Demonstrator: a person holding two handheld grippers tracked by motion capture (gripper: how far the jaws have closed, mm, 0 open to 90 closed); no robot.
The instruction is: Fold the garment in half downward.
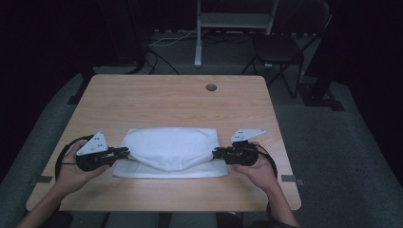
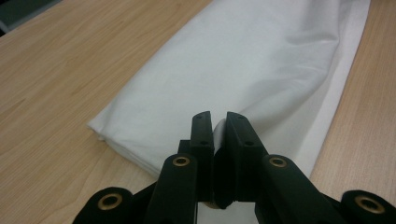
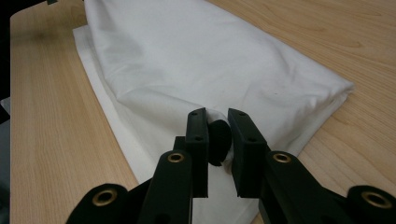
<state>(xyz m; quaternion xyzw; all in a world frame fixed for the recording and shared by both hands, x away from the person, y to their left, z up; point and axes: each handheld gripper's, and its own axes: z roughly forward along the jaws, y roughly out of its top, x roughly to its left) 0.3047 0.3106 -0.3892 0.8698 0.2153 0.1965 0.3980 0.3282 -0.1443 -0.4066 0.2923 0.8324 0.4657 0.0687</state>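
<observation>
Now both grippers — left gripper (image 1: 124,152), right gripper (image 1: 216,153) — pinch the white cloth (image 1: 172,147), fingers closed on it.

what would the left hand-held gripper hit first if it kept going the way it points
The left hand-held gripper, already shut on an edge of the folded white cloth, points across it. Straight on it would likely plough into the cloth's bulk, then perhaps meet the right hand-held gripper; depth is unclear.

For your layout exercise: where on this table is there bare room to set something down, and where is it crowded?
Free: the wooden table between the white cloth and the far edge, around the grommet hole; also the near strip. Crowded: the cloth's two ends, where the left gripper and right gripper pinch it.
</observation>
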